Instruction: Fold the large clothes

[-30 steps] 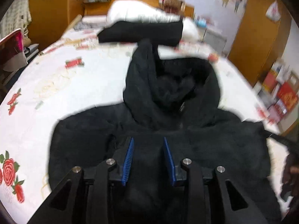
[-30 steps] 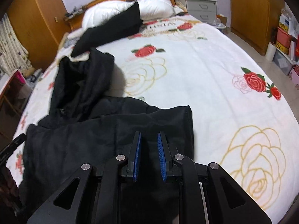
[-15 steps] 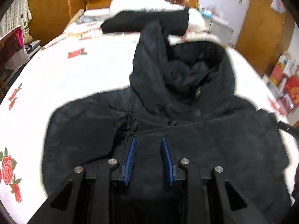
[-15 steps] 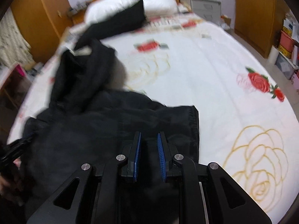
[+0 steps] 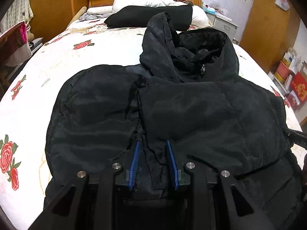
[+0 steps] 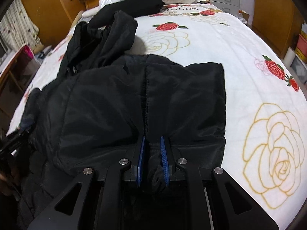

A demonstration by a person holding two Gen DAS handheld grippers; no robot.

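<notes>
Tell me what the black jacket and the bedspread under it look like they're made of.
Black jacket: probably a synthetic shell such as nylon or polyester, padded; faint sheen, puffy folds, a zipper at the collar. Bedspread: soft matte woven fabric, likely cotton or a blend, printed with roses.

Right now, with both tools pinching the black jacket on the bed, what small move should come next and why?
Probably lower the fold flat and release. The left tool and the right tool each grip an edge of the jacket, already doubled over toward its hood on the bedspread.
</notes>
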